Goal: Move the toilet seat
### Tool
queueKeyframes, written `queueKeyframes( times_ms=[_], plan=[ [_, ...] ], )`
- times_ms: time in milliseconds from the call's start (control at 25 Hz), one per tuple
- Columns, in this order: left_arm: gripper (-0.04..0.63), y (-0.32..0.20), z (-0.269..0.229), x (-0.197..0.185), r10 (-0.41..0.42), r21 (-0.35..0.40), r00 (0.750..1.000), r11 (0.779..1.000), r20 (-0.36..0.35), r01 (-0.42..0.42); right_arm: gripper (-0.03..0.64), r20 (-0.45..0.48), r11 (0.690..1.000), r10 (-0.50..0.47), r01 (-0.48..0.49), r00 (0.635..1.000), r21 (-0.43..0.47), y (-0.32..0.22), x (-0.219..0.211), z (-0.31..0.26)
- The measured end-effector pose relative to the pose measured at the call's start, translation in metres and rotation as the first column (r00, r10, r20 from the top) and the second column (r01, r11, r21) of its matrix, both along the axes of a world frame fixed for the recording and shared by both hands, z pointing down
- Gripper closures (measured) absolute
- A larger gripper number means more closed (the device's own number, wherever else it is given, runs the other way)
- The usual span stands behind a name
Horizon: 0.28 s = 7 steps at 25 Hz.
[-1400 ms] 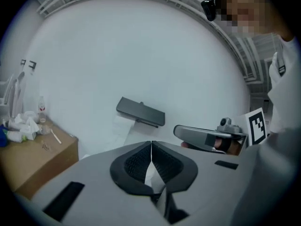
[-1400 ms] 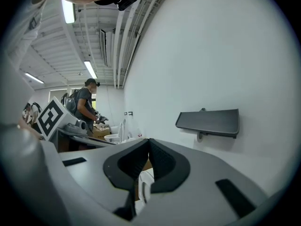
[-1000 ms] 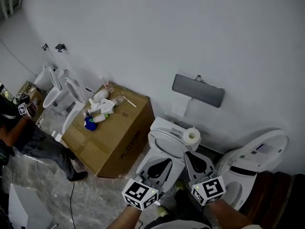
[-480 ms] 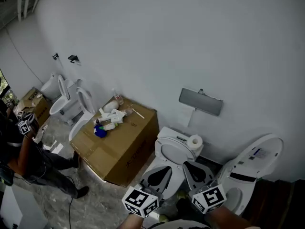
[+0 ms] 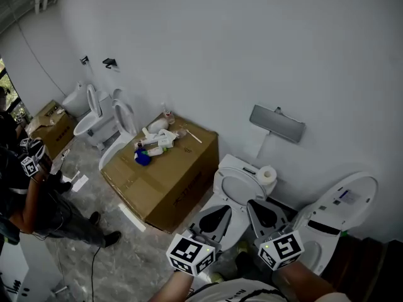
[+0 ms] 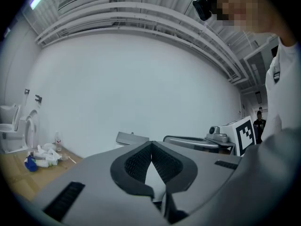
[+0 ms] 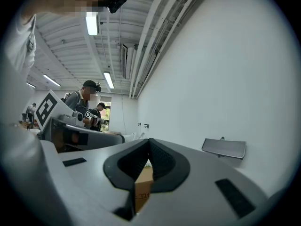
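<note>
1. Nearest, the left gripper [image 6: 151,142] was shut, its pads meeting at the tips with nothing between them.
2. Beside it, the right gripper [image 7: 149,140] was likewise closed and empty. Both grippers pointed level at the wall [image 5: 208,55], side by side.
3. Just past their tips stood a white toilet [image 5: 236,165]. The seat [image 5: 238,186] lay flat on its bowl, and neither gripper held it.
4. A paper roll [image 5: 268,175] stood on that toilet's tank, on the right side.
5. To the right stood a second toilet [image 5: 315,247] with its lid [image 5: 343,200] raised and leaning back toward the wall.
6. To the left of the seat, a cardboard box [image 5: 170,181] sat just beside the toilet. Bottles [image 5: 157,140] and a blue item [image 5: 141,158] lay on its top.
7. A grey panel [image 5: 277,123] hung on the wall above the roll.
8. Farther left, more toilets [image 5: 94,121] stood along the wall, with a small carton [image 5: 51,131] near them.
9. At the left edge, a person [image 5: 28,200] in dark clothes held a marker cube [image 5: 29,166].
</note>
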State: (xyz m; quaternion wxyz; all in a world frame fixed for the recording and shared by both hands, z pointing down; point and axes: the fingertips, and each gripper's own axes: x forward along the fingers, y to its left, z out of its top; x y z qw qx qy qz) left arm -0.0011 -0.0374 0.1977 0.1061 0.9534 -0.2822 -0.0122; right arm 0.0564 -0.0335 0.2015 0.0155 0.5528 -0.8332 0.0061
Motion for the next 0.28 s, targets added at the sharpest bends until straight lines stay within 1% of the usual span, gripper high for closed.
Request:
queueKeyframes(
  times_ms=[80,280],
  plan=[
    [0.584,0.0008,-0.0019,-0.0027,-0.004,0.007,1.000,1.000,0.002,0.004,0.603,0.008,1.000,0.001,-0.001,1.000,-0.008,0.0001,-0.0015,0.0000],
    [0.584,0.0013,-0.0051,-0.0020,-0.006,0.011,1.000,1.000,-0.003,0.006,0.603,-0.012,1.000,-0.007,0.007,1.000,0.002,0.0009,0.0008,-0.0026]
  ],
)
